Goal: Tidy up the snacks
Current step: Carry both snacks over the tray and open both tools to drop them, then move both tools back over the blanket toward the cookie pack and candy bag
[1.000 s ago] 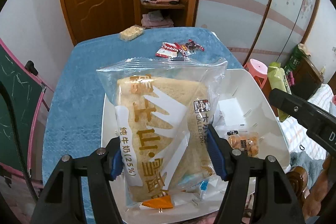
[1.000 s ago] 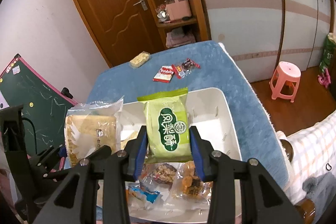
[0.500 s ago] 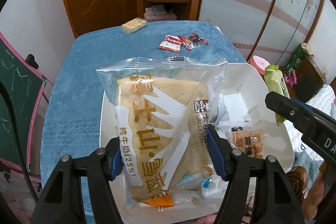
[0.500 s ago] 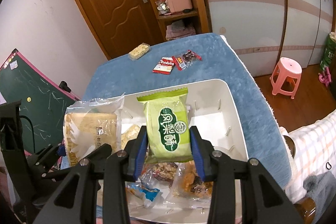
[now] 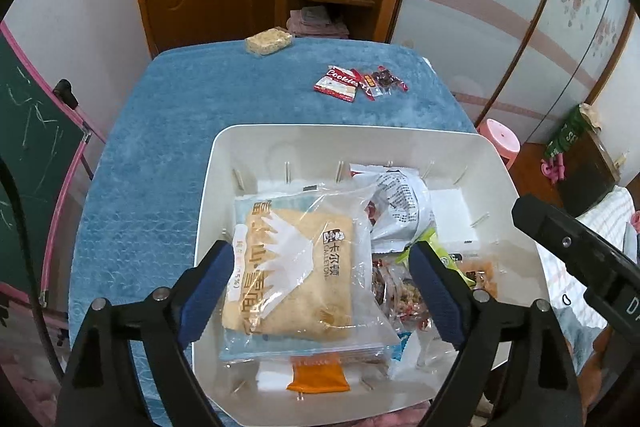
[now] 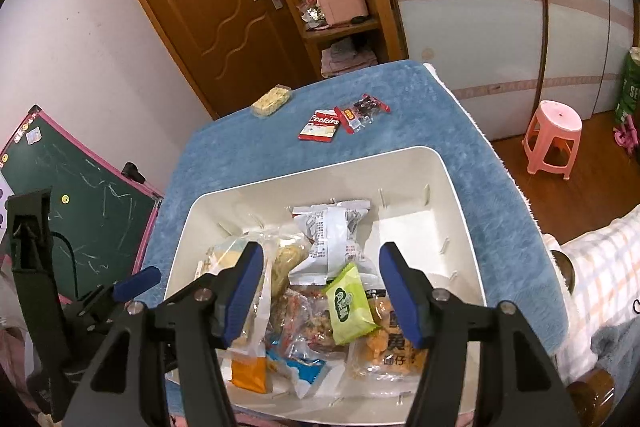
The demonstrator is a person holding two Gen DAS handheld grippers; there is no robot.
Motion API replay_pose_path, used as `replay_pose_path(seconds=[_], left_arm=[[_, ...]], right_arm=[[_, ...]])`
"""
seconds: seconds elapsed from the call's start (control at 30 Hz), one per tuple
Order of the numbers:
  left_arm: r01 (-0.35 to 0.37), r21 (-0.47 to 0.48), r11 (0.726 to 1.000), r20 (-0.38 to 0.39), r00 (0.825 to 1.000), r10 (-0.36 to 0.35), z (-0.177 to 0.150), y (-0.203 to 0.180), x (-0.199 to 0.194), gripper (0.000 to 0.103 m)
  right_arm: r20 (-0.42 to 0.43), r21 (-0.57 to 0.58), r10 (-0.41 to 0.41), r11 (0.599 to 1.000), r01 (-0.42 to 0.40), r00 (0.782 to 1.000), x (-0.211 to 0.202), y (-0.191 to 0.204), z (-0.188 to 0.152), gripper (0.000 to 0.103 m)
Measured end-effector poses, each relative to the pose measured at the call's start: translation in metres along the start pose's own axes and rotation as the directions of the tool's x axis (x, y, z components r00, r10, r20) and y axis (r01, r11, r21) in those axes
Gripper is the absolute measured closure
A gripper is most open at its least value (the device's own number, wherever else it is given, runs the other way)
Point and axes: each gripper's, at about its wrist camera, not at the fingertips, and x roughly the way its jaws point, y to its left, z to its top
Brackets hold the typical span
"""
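Both our sets of fingers hang spread wide and empty over the white bin (image 5: 208, 195), where the bread bag (image 5: 296, 267) and green packet (image 6: 348, 301) lie. Ahead on the blue worktop (image 5: 168, 131), well apart from us, the cookie packet (image 6: 322, 125) sits far-right, nearer our right gripper (image 6: 320, 287) than our left gripper (image 5: 320, 287).

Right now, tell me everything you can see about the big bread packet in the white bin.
The bread packet is a clear plastic bag around a tan slab of sliced bread, printed with a white mountain shape, gold characters and the word CALLETON. It lies flat, label up, in the left part of the white bin, on top of other wrappers, with an orange packet poking out below it. The open left gripper straddles it, its blue pads apparently not pressing the bag. Its seal edges look crinkled but intact.
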Motion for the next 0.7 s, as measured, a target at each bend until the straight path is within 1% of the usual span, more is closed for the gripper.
replay_pose_path(seconds=[0.2, 0.7], left_arm=[[0.004, -0.005, 1.000, -0.011, 1.000, -0.004, -0.0006, 0.0009, 0.0002, 0.015], [-0.012, 0.012, 1.000, -0.027, 1.000, 0.013, 0.0023, -0.0014, 0.0075, 0.014]], right_arm=[[0.004, -0.008, -0.002, 1.000, 0.002, 1.000, -0.0009, 0.0002, -0.0003, 0.042], [-0.025, -0.014, 0.008, 1.000, -0.008, 1.000, 0.0079, -0.0029, -0.0002, 0.042]])
